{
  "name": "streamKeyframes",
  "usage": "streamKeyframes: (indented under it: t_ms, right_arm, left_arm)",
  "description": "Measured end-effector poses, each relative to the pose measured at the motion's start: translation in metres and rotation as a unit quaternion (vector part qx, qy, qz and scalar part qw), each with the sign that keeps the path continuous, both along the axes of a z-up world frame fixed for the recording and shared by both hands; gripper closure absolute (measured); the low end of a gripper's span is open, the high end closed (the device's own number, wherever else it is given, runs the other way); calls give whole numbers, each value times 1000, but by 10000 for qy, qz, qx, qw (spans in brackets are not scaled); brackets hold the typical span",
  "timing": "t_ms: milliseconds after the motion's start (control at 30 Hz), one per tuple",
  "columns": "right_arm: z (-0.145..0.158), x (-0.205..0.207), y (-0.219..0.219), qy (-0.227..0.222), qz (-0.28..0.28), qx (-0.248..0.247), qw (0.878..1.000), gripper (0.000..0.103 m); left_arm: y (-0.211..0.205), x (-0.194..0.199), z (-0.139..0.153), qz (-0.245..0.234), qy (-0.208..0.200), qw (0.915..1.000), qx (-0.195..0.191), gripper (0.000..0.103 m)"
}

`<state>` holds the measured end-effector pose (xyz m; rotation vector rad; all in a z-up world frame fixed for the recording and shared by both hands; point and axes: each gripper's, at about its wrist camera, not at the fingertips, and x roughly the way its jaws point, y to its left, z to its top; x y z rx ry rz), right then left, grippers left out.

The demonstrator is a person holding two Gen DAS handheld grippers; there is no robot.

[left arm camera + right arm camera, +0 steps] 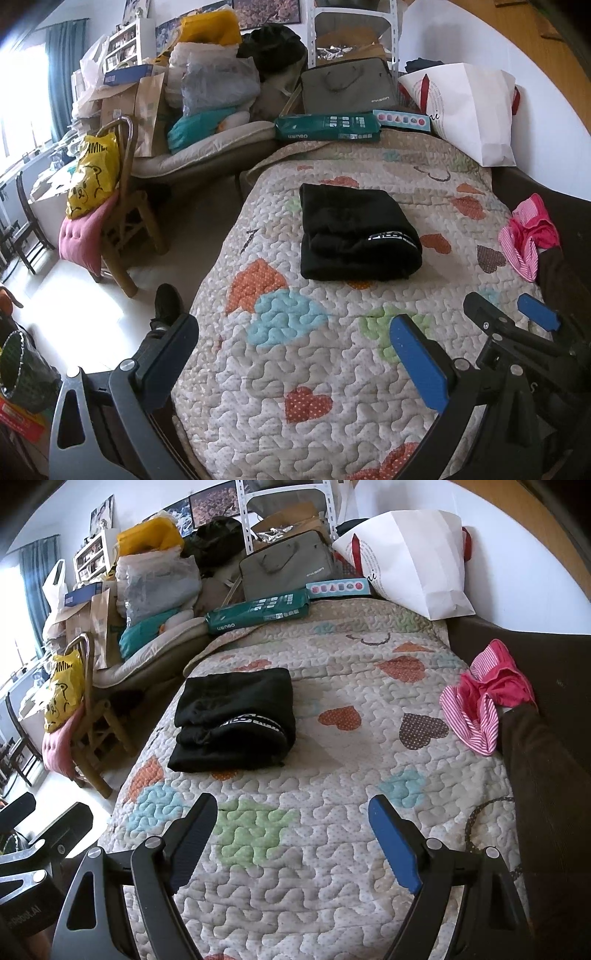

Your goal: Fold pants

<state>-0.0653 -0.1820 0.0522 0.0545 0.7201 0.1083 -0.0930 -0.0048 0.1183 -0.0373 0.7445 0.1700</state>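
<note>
Left wrist view first: the black pants [354, 236] lie as a compact folded bundle on the heart-patterned quilt [295, 350], a white-lettered band showing on the near fold. The left gripper [295, 350] hangs over bare quilt on the near side of the bundle, apart from it, its fingers [419, 363] spread wide with nothing between them. At the lower right edge the right gripper [513, 306] shows too, also spread and empty. A pink striped garment [526, 236] sits crumpled at the quilt's right edge, well apart from the pants.

Right wrist view: the folded pants [236, 720] rest toward the left side of the quilt [332, 867], beyond the gripper. The right gripper [295, 812] points down at open quilt, its fingers [393, 843] spread, holding nothing. The pink striped garment [480, 705] lies off to the right beside a dark armrest [546, 775].

Judging by the tidy stack and both grippers standing clear, the folding looks finished, or nearly so. If anything remains, it is squaring the loose lower layer, which calls for a light press or tug without disturbing the folds.
</note>
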Motion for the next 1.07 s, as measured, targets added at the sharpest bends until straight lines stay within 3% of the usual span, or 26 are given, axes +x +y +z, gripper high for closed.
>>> streamKeyframes:
  t_ms: [767,1067]
  right_arm:
    - [-4,1,1,40,24,-67,10000,14]
    - [-4,1,6,40,122,-154,9998,13]
  left_arm:
    - [1,3,-9,-6,196,9998,-107,0]
    - [18,10,-20,197,408,9981,-410,0]
